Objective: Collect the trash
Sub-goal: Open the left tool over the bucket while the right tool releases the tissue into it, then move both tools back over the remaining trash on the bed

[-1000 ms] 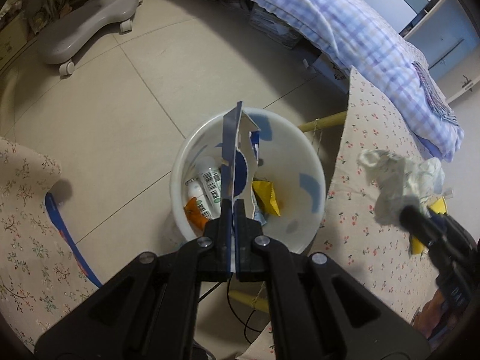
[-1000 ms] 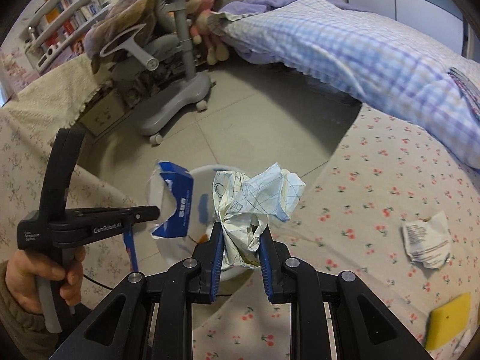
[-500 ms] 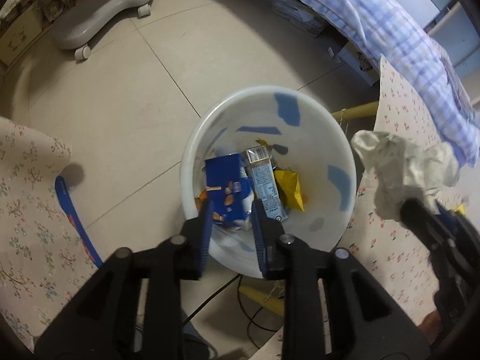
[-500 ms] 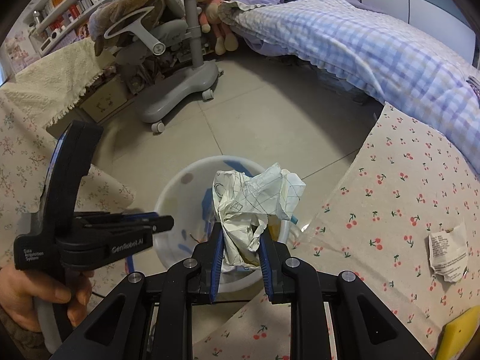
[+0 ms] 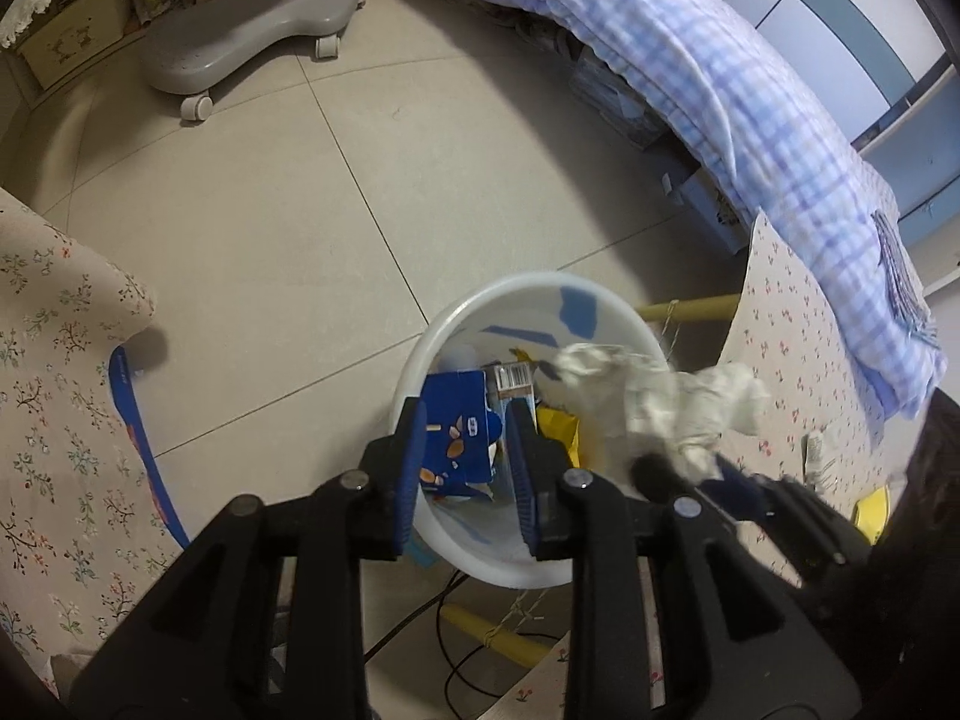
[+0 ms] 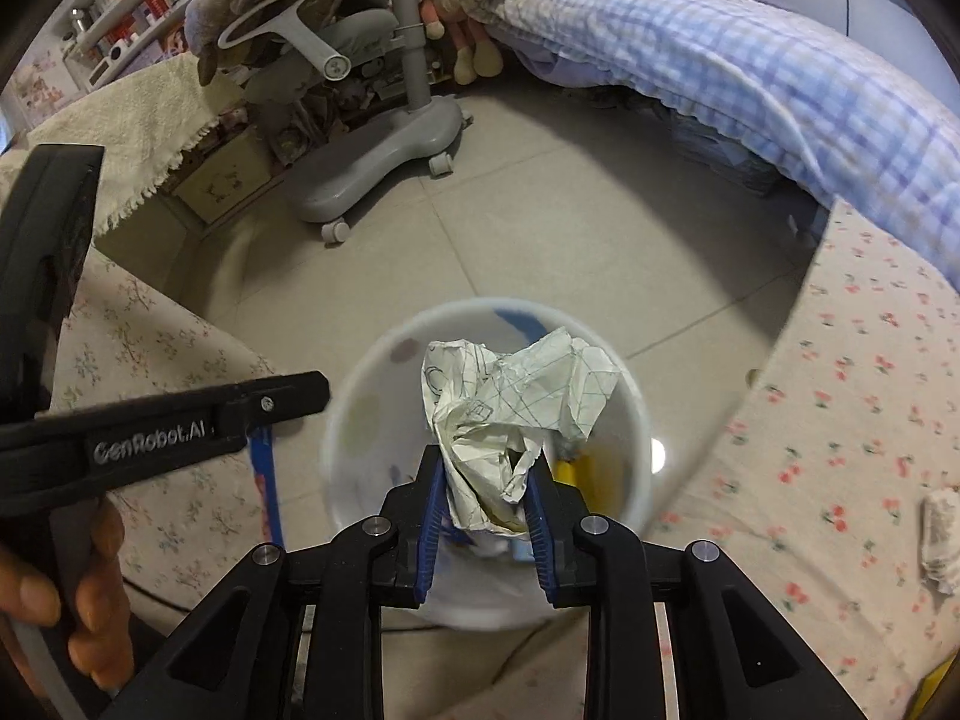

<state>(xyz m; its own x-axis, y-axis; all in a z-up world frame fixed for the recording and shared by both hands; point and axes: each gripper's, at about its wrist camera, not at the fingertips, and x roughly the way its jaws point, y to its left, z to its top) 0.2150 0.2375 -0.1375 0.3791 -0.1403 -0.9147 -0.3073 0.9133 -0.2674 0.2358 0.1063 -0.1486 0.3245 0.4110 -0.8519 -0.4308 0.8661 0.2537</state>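
A white bin stands on the tiled floor below both grippers; it also shows in the right wrist view. A blue carton lies inside it with yellow wrappers and other trash. My left gripper is open and empty above the bin's near side. My right gripper is shut on a crumpled paper ball and holds it over the bin mouth. The ball also shows in the left wrist view, blurred.
A cherry-print tablecloth lies to the right with a crumpled white scrap on it. A floral cloth is at the left. A grey chair base and a checked bed cover lie beyond.
My left gripper opened and the blue carton dropped into the bin. My right gripper moved left with the paper ball, from over the table edge to above the bin.
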